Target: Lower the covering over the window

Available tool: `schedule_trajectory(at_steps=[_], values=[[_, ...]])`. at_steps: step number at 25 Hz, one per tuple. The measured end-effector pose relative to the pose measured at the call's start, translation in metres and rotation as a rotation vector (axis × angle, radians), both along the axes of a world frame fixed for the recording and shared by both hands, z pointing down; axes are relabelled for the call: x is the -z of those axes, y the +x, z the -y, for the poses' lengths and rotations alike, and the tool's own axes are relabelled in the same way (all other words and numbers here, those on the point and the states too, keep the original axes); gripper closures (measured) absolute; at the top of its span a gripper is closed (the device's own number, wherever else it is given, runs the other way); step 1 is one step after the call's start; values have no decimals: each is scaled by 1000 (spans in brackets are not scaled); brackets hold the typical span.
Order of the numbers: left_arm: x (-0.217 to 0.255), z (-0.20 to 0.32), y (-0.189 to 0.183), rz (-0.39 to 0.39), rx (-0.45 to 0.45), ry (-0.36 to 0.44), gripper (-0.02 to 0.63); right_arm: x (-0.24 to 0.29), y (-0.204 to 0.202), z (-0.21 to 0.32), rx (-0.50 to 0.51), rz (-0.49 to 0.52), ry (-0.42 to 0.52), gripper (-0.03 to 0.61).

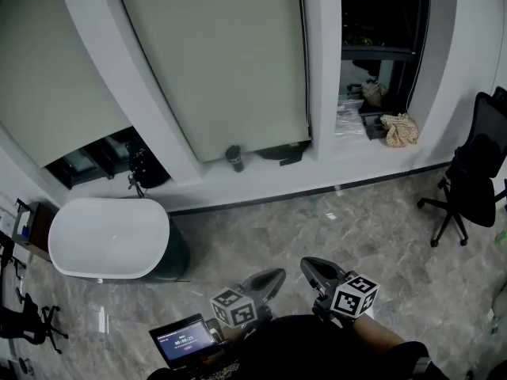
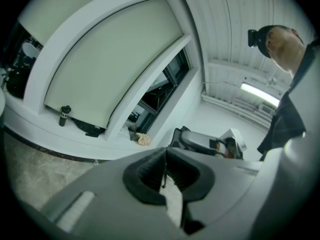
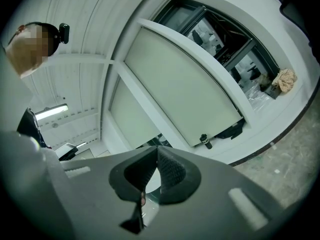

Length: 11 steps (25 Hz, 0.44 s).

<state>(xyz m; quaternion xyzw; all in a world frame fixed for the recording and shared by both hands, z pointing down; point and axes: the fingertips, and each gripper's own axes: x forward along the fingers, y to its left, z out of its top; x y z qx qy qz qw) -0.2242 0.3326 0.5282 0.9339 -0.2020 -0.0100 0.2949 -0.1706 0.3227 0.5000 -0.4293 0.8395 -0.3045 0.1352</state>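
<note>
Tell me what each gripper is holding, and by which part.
Nothing is held. The left gripper and the right gripper both have their jaws closed together with nothing between them, away from the window blind.

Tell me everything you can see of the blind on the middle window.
The middle blind is a plain, pale grey-green sheet, fabric-like and flat. It hangs between white pillars, drawn down almost to the sill. A thin dark line, perhaps a cord, follows its right edge. A dark tumbler stands at its hem, contact unclear, and a dark object shows under its right corner.
</note>
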Motion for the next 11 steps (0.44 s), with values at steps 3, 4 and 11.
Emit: schedule_trajectory(at_steps=[3, 4, 11], values=[[-1, -6, 3, 5, -9, -5, 614, 0, 0, -1, 4, 3, -1, 571], [-2, -7, 4, 6, -11, -7, 614, 0, 0, -2, 8, 2, 1, 571], [1, -7, -3, 3, -14, 3, 614, 2, -9, -1, 18, -7, 5, 571]])
